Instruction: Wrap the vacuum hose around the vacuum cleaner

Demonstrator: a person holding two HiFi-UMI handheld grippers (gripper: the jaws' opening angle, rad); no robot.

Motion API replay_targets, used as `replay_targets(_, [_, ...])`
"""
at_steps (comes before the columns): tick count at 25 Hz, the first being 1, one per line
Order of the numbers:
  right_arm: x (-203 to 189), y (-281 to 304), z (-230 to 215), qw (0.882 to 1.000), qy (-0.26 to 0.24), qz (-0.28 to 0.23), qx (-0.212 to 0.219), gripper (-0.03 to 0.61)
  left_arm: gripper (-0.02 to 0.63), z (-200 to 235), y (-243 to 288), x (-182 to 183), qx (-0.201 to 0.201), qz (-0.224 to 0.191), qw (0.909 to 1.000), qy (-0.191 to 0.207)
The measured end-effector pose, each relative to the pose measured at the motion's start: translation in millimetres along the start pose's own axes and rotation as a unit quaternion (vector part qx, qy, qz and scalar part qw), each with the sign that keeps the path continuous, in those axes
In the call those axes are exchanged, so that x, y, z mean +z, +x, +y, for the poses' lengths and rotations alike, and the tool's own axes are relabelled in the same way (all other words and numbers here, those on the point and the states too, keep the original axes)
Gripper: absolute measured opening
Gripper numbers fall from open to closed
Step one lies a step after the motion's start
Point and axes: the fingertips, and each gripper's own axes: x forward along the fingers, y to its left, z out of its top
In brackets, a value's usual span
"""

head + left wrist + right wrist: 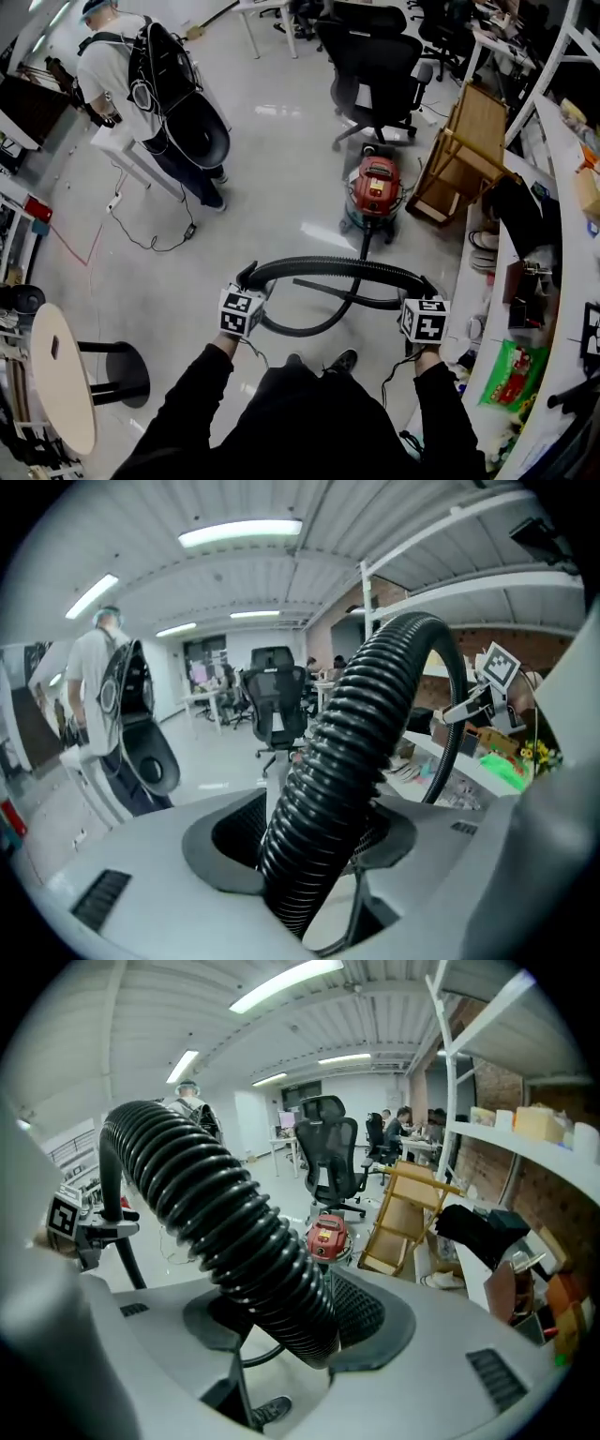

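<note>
- Where the hose arches nearest the camera, the left gripper [249, 279] and the right gripper [424, 289] each clamp the black ribbed vacuum hose [337, 266], one at each end of the arch.
- Slack hose loops beneath the arch.
- Beyond it, the hose runs to the red vacuum cleaner [375, 192].
- Farther back stands a black office chair [375, 66].

Ribbed, glossy black plastic hose [330, 265]; shiny red vacuum cleaner [377, 192]; polished floor [281, 159].
</note>
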Motion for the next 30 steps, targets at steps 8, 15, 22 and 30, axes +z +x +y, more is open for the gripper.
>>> replay_targets(8, [-47.2,25.6,-34.0,0.996,0.083,0.021,0.011,0.231,0.227,-5.6,37.3,140.9,0.013,-0.051,0.9795,0.194])
replay_targets(15, [-66.2,51.2,-42.6,0.985,0.171,0.037,0.003,0.242,0.156,-43.5,79.0,238.0,-0.017,-0.117,0.9283,0.353])
replay_targets(22, [-83.7,80.8,-26.9,0.955,0.284,0.074,-0.026,0.277,0.133,-62.6,127.7,289.6,-0.086,-0.18,0.8755,0.44])
replay_targets(30, [60.4,71.4,-11.3,0.993,0.058,-0.024,-0.102,0.319,0.131,-65.5,177.1,284.7,-0.12,-0.208,0.7576,0.607])
